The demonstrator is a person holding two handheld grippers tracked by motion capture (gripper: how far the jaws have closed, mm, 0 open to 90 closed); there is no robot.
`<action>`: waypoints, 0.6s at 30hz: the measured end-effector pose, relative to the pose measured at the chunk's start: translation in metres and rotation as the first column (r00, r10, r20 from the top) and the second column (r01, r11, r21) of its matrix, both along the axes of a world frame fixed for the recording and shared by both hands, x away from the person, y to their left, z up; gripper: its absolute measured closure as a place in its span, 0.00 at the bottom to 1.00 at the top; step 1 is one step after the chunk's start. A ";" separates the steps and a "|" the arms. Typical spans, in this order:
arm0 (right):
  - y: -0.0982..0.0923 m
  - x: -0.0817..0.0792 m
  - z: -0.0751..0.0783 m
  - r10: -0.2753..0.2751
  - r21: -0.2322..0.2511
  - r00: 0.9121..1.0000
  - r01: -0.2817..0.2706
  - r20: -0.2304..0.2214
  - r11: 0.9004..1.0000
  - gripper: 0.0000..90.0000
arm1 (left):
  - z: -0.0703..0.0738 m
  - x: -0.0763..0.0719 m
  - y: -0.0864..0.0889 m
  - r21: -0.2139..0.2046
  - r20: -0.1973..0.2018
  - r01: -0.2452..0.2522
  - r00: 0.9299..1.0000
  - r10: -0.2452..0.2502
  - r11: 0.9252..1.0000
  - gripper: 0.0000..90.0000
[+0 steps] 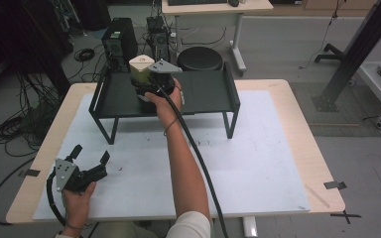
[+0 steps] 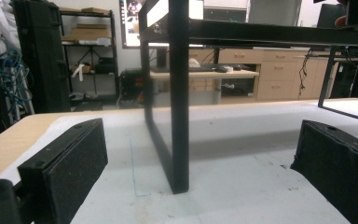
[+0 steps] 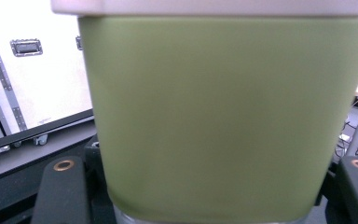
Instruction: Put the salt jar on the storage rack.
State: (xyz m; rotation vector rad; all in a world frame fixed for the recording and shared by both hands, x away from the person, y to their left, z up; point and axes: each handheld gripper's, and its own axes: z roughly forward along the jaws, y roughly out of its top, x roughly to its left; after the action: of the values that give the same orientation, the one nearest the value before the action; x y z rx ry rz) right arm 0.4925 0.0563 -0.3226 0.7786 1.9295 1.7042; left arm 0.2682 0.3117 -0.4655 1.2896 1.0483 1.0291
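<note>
At the lower left of the high view, the left gripper (image 1: 90, 152) rests on the white mat (image 1: 258, 163) of the bench (image 1: 302, 129), jaws spread and released. At upper centre, the right gripper (image 1: 146, 84) is clenched on a green container with a cream lid (image 1: 140, 69) over the black metal rack (image 1: 208, 94). The right gripper view shows its plain green wall (image 3: 214, 116) close up, with no readable label.

Green container (image 3: 214, 116), white lid (image 1: 141, 61)
</note>
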 end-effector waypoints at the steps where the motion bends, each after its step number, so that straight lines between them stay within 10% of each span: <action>1: 0.000 0.000 0.000 0.000 0.002 1.000 0.000 0.000 1.000 0.33 | 0.000 0.000 0.000 0.000 0.000 0.000 1.000 0.000 1.000 0.03; 18: 0.000 0.000 0.000 -0.002 0.004 1.000 0.002 0.002 1.000 0.33 | 0.000 0.000 0.000 0.000 0.000 0.000 1.000 0.000 1.000 0.03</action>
State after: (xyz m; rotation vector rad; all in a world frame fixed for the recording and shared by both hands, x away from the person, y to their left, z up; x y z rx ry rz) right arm 0.4925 0.0566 -0.3230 0.7798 1.9238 1.7077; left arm 0.2683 0.3117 -0.4655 1.2892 1.0486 1.0289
